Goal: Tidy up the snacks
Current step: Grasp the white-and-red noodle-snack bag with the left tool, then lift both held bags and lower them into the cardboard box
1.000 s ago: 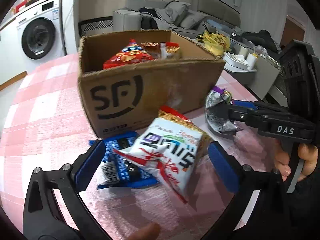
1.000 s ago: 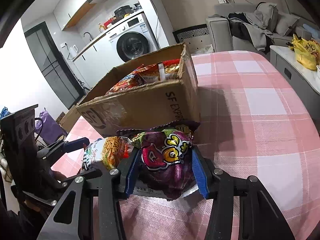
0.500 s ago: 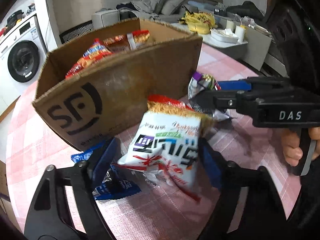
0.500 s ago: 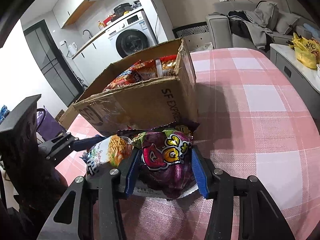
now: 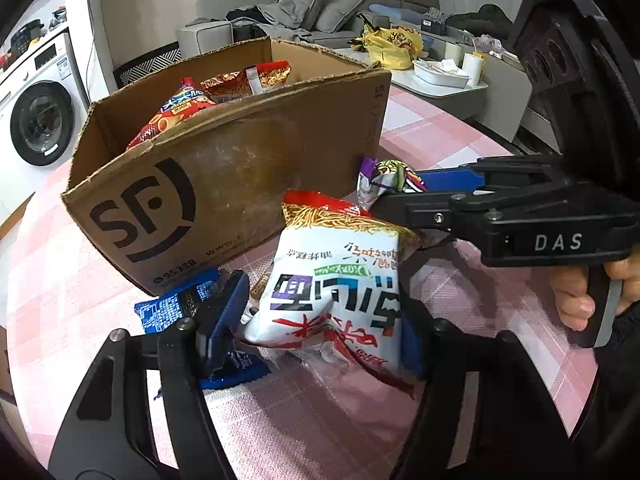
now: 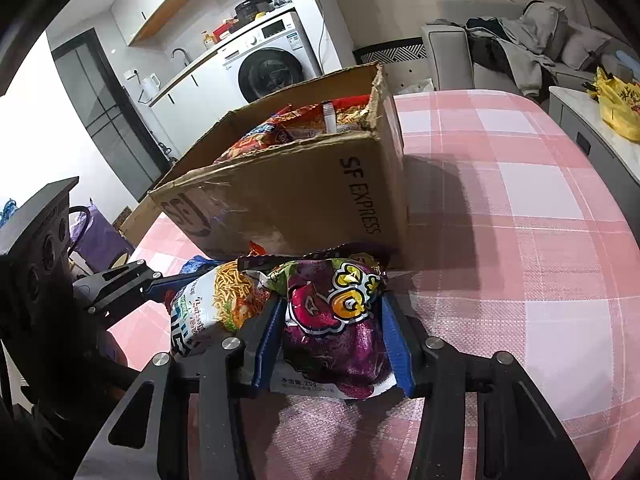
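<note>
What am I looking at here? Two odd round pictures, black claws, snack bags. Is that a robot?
No robot: a person holds a hand tool in each hand, each with two jaws and a wide-angle camera looking along them. One picture comes from the left tool, the other from the right. On the pink checked tablecloth stands an open cardboard box already holding snack bags. The left gripper is closing its jaws around a white noodle-snack bag; a blue packet lies beside it. The right gripper is closing on a purple snack bag, its pads against the sides.
</note>
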`<state>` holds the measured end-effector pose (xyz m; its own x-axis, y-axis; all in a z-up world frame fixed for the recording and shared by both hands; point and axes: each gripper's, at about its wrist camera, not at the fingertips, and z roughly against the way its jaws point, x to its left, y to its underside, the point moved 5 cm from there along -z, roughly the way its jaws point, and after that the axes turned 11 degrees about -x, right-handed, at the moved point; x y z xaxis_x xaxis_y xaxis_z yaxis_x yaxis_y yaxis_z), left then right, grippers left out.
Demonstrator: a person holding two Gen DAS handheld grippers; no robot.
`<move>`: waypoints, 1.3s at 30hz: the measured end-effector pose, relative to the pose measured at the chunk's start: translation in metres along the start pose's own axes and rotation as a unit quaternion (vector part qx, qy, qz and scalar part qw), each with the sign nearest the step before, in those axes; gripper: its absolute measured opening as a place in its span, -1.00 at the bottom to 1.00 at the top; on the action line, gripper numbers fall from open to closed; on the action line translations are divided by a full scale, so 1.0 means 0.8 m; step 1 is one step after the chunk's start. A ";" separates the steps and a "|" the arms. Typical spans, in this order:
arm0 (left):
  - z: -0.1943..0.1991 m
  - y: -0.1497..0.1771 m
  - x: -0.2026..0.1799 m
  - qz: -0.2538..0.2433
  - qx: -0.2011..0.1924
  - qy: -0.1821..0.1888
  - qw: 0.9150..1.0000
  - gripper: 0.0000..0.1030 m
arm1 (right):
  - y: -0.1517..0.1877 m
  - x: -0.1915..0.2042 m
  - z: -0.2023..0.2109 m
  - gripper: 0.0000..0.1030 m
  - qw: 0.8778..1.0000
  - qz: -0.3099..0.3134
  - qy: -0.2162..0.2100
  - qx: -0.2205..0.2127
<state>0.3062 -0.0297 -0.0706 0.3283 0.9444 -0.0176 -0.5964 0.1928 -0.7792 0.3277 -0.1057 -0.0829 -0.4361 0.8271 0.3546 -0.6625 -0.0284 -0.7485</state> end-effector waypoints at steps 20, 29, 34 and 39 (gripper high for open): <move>0.094 0.001 0.017 0.035 -0.076 -0.002 0.997 -0.13 | -0.029 0.019 0.052 -0.24 0.998 0.012 -0.026 -0.053; 0.135 -0.025 0.035 0.064 -0.122 -0.034 0.990 -0.13 | -0.051 0.031 0.088 -0.24 0.995 0.012 -0.041 -0.093; 0.149 -0.039 0.043 0.082 -0.139 -0.051 0.986 -0.13 | -0.068 0.037 0.110 -0.24 0.991 0.010 -0.048 -0.122; 0.166 -0.054 0.049 0.093 -0.156 -0.066 0.981 -0.13 | -0.083 0.050 0.125 -0.24 0.989 0.014 -0.052 -0.139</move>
<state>0.2478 0.0344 0.0455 0.1247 0.9859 -0.1111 -0.3770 -0.0565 -0.9245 0.2937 -0.1271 0.0370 -0.5224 0.7654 0.3758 -0.4617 0.1166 -0.8793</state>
